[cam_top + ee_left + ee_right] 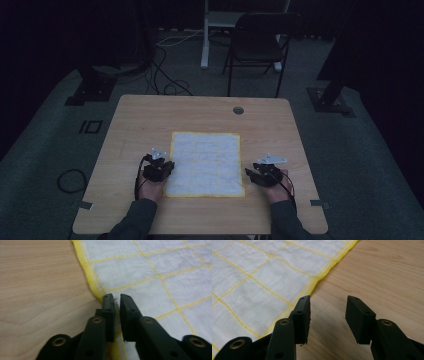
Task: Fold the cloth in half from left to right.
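A white cloth (205,155) with a yellow hem and a yellow grid lies flat on the middle of the wooden table (140,125). My left gripper (159,167) sits at the cloth's left edge. In the left gripper view its jaws (115,296) are nearly together, with the yellow hem of the cloth (155,277) running into the narrow gap between them. My right gripper (262,174) hovers just off the cloth's right edge. In the right gripper view its jaws (328,300) stand wide apart over bare wood, with the cloth (249,290) beside the left jaw.
A round cable hole (238,110) is set near the table's far edge. Behind the table stand a dark folding chair (260,40) and a white post (205,35). Cables (165,75) trail on the dim floor.
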